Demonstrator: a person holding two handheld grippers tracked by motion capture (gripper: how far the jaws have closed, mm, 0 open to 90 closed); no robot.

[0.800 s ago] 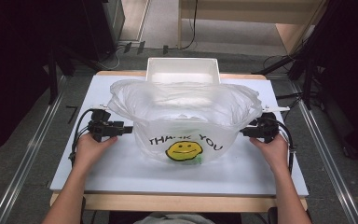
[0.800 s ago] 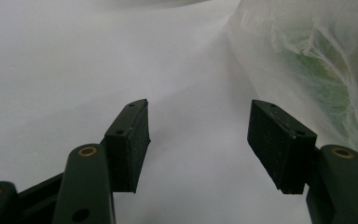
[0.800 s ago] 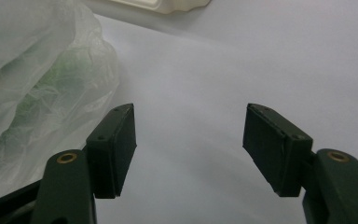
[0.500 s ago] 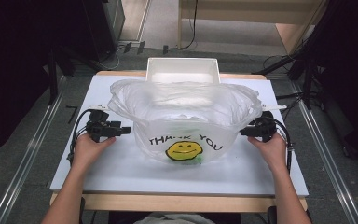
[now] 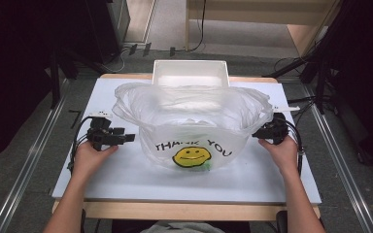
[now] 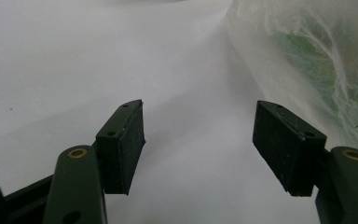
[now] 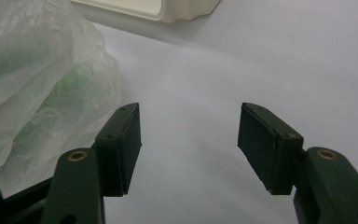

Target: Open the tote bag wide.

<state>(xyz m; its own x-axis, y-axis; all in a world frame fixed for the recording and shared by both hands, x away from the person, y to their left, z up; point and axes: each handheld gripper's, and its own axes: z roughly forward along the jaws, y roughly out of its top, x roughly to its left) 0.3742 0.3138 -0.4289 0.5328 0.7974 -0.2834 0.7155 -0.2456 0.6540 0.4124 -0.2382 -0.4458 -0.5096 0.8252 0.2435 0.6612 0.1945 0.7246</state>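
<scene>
A translucent plastic bag (image 5: pixel 194 124), printed with "THANK YOU" and a yellow smiley face, stands puffed up in the middle of the white tabletop (image 5: pixel 126 170), its mouth open and its handles flopped out to either side. Behind it, at the far edge of the tabletop, sits a white rectangular bin (image 5: pixel 191 73), touching or nearly touching the bag's rear rim (the overlap makes it hard to say which). The left hand-held gripper (image 5: pixel 126 138) lies low at the bag's left side, pointing toward it, with the tips just short of the plastic; in the left gripper view its jaws stand wide apart with nothing between them, bare tabletop ahead and the crinkled bag wall off to the right, where something green shows faintly through the film. The right hand-held gripper (image 5: pixel 261 133) is at the bag's right flank, close under the drooping right handle, and from the high view its tips seem to be at or against the plastic. In the right gripper view its jaws are likewise spread wide and empty, the bag bulging just beside the left jaw and a corner of the white bin visible farther on. Each hand-held gripper is held by a bare hand, with the forearms coming in from the near edge of the tabletop.
</scene>
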